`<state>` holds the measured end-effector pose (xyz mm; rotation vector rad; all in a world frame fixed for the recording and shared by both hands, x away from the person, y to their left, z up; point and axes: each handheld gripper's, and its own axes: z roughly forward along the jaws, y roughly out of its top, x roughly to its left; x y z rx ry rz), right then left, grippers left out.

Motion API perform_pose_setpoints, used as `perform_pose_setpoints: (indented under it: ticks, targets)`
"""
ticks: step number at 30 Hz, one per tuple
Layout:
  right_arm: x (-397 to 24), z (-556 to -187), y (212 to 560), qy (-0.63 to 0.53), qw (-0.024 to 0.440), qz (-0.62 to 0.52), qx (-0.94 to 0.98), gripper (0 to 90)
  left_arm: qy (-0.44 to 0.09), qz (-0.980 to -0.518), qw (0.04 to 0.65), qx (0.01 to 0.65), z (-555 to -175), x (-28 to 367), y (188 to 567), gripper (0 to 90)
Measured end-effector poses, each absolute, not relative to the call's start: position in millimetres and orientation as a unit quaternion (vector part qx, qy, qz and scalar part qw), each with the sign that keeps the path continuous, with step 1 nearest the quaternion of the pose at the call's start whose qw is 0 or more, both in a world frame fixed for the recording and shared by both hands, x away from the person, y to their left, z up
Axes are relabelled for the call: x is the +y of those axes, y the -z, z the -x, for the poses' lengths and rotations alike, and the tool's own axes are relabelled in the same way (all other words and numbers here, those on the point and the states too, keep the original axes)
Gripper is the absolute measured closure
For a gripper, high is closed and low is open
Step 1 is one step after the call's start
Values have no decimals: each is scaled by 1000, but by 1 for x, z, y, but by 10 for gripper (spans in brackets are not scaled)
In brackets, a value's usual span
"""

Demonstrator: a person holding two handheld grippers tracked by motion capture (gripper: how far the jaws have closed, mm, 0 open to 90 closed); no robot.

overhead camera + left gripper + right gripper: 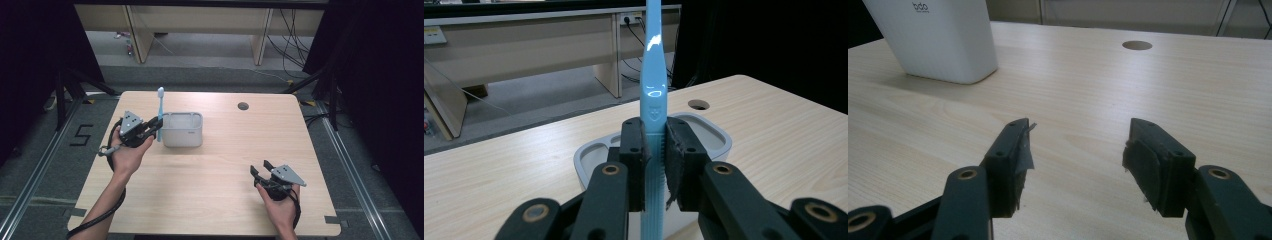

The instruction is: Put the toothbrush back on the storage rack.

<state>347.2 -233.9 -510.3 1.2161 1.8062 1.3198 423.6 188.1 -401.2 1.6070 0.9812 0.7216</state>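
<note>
Where the person's forearms come in from the near edge, a pale wooden table (210,200) spreads across the high view, with a round hole (243,106) near its far edge, right of the middle. Grey floor lies around it, and a black "5" (81,135) is marked on the floor off the table's left side.

On the left half of the table stands a white holder (183,129), a rounded box open at the top. The left gripper view shows its rim (719,137) beyond the jaws and a divider inside it, so it has at least two compartments.

Just left of the holder, the left gripper (154,127) is held above the table, its jaws clamped together on a light blue toothbrush (160,116). That brush stands upright with its white head (160,92) on top. From above it sits just beside the holder's left wall; whether it touches the wall or the table cannot be told. In the left gripper view both pads (674,160) press the handle (653,120) from either side.

Well apart, near the table's front right corner, the right gripper (260,168) points toward the far left. Its jaws stand wide apart with nothing between them, low over bare wood.
</note>
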Motion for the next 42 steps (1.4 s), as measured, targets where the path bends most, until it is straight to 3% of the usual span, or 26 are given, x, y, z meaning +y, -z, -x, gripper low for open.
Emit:
perform_pose_setpoints:
  ticks: [42]
  targets:
    - [-235,-346,510,-494,292,-460,678,432,-311,-662,543,412,-445,183,391,785]
